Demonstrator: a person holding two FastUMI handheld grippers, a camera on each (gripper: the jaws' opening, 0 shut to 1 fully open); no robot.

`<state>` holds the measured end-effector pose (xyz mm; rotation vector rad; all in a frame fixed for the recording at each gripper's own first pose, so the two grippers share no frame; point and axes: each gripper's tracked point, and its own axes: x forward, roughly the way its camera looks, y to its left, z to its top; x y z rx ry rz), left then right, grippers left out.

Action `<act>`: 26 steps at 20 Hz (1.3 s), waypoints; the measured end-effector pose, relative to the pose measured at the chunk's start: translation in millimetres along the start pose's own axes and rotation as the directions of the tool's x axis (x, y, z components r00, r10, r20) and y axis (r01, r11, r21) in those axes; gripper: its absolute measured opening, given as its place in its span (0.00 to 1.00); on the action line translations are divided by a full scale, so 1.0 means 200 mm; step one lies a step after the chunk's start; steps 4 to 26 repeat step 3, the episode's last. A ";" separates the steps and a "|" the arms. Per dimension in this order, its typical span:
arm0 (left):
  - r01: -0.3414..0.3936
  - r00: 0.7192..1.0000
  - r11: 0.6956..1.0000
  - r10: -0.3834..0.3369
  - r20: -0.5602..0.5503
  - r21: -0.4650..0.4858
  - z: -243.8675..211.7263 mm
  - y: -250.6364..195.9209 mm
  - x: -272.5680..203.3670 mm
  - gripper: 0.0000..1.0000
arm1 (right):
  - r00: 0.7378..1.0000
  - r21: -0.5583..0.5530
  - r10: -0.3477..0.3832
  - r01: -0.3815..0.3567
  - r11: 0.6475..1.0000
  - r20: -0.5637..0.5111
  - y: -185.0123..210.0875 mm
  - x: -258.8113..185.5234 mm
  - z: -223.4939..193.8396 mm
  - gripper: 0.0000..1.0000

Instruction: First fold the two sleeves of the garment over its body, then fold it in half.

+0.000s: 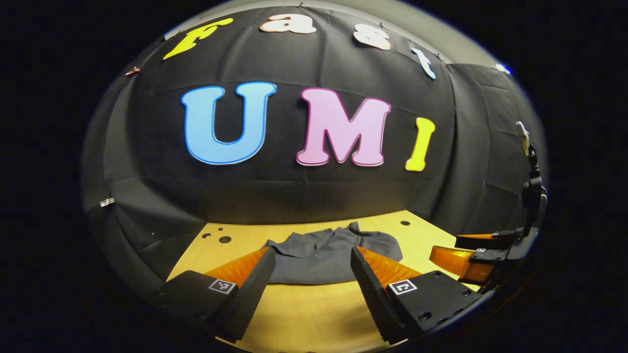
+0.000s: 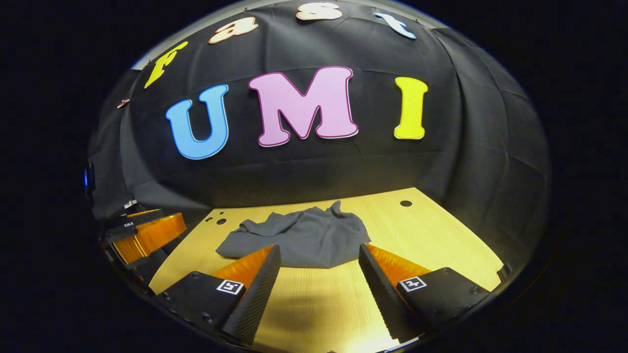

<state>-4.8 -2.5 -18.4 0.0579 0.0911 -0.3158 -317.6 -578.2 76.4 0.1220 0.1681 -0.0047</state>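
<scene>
The left gripper (image 1: 311, 267) has its fingers wide apart, holding nothing. So does the right gripper (image 2: 319, 264). Just ahead of both lies the soft grey cloth garment (image 2: 301, 238), bunched into a small heap on the pale wooden table (image 2: 441, 245), maybe folded already, maybe just crumpled.

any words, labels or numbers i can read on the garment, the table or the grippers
garment: no print or tag seen.
table: no text.
left gripper and right gripper: square code markers by the fingers, patterns and not words or numbers.
So there is nothing to quote.
</scene>
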 end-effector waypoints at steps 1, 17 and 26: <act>0.013 1.000 1.000 -0.013 -0.009 0.003 -0.02 -0.03 0.01 0.97 | 1.000 0.005 -0.008 0.008 1.000 -0.005 -0.02 -0.01 -0.01 0.98; 0.029 0.999 1.000 -0.029 -0.023 0.009 -0.03 -0.06 0.01 0.97 | 1.000 0.015 -0.023 0.023 1.000 -0.016 -0.05 -0.03 -0.02 0.99; 0.029 0.999 1.000 -0.029 -0.023 0.009 -0.03 -0.06 0.01 0.97 | 1.000 0.015 -0.023 0.023 1.000 -0.016 -0.05 -0.03 -0.02 0.99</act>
